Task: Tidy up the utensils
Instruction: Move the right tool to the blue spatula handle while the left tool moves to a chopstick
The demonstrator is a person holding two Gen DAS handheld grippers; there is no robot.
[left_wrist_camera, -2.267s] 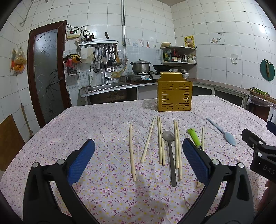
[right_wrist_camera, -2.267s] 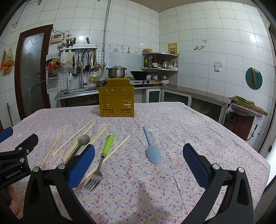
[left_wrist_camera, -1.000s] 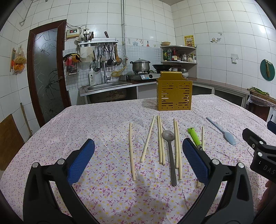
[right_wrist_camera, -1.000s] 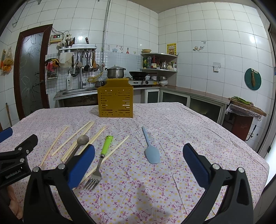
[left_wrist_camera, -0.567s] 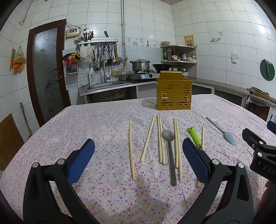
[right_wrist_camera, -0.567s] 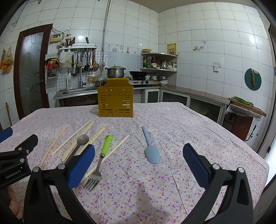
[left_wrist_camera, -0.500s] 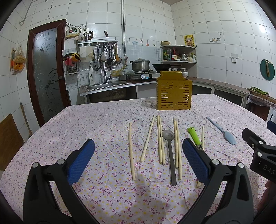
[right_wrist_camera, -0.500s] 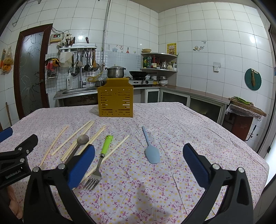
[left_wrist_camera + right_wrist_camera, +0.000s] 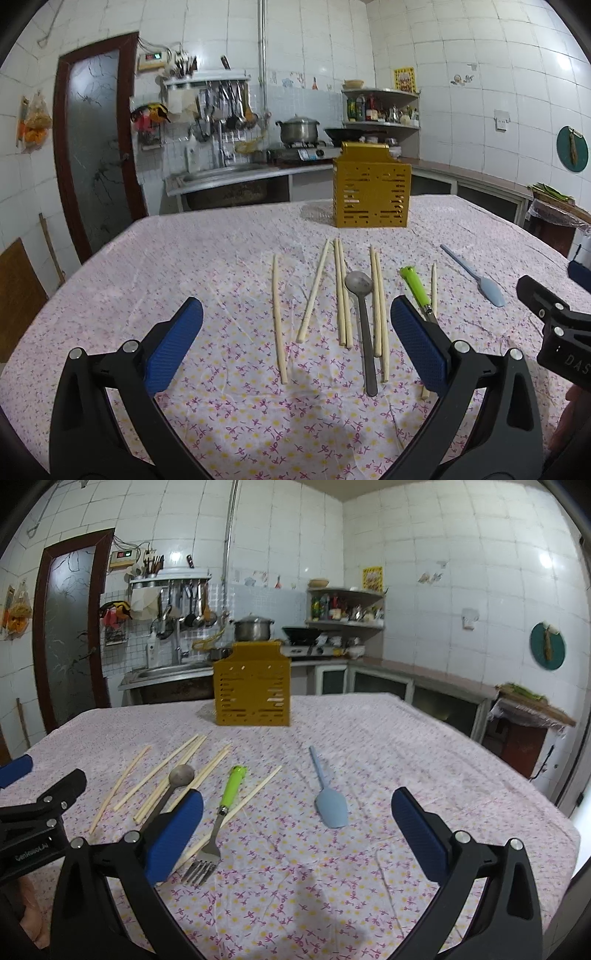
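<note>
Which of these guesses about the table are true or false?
1. Both grippers are open and hold nothing. True: left gripper, right gripper.
2. The fork has a green handle. True.
3. The blue spatula stands inside the yellow holder. False: it lies on the tablecloth.
4. The metal spoon lies among the chopsticks. True.
5. The holder lies tipped over. False: it stands upright.

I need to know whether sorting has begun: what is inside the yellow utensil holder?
Through the slots of the yellow utensil holder a few pale streaks show, perhaps chopsticks. Nothing sticks out above its rim. Its walls hide the rest of the interior, so its contents cannot be told.
</note>
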